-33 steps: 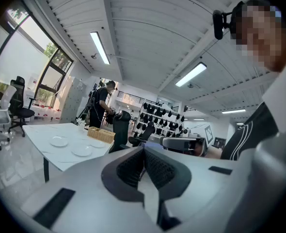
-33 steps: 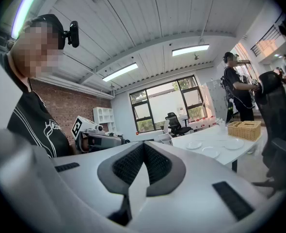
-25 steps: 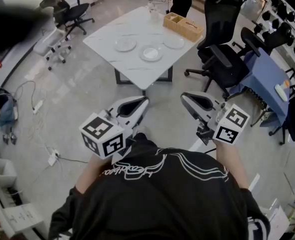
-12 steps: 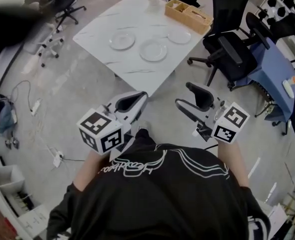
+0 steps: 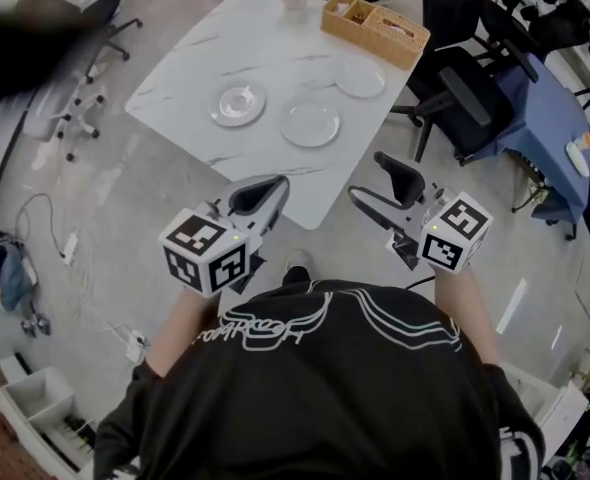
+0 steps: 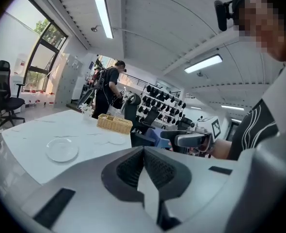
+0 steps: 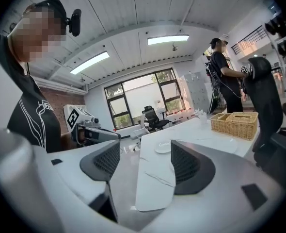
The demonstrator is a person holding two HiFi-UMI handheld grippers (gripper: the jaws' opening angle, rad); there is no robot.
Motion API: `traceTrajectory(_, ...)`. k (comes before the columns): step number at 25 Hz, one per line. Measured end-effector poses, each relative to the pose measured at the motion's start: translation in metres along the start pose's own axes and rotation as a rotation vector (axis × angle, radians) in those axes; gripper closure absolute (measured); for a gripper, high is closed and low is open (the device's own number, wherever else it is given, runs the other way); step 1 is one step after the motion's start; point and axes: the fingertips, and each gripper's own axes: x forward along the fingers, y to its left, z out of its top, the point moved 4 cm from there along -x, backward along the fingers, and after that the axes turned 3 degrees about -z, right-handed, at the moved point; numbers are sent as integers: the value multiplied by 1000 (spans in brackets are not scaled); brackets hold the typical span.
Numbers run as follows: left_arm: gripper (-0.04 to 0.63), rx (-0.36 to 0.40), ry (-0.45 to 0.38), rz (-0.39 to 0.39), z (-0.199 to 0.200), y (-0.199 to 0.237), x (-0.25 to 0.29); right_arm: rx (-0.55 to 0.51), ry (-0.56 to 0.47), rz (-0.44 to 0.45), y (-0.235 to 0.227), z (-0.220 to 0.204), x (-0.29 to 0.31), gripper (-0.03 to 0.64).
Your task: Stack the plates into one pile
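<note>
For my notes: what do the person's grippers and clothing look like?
The left gripper and right gripper have pale grey shells with black ribbed pads on the fingers. Each carries a white cube printed with black square markers. The person wears a black top with white line artwork. The right gripper's jaws have just been opening, with nothing between them.

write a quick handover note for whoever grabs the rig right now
Claws: left claw shut and empty. On the right claw the jaws have just been opening, and nothing is between them. Both are short of the table.
Plates: three, all apart on the table: left plate, middle plate, and far plate beside the basket.
Done: nothing stacked yet.
Left: lift two plates onto the third to make one pile.
</note>
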Motion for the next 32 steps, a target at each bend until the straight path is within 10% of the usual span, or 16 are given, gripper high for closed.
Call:
traceTrajectory(14,570,71,158,-4,-23,123,56,-13,149,-228,-56,-29,66,295)
traceTrajectory(32,571,111,389,85,-66,194,149,123,289,-267,-136,-80,107,295)
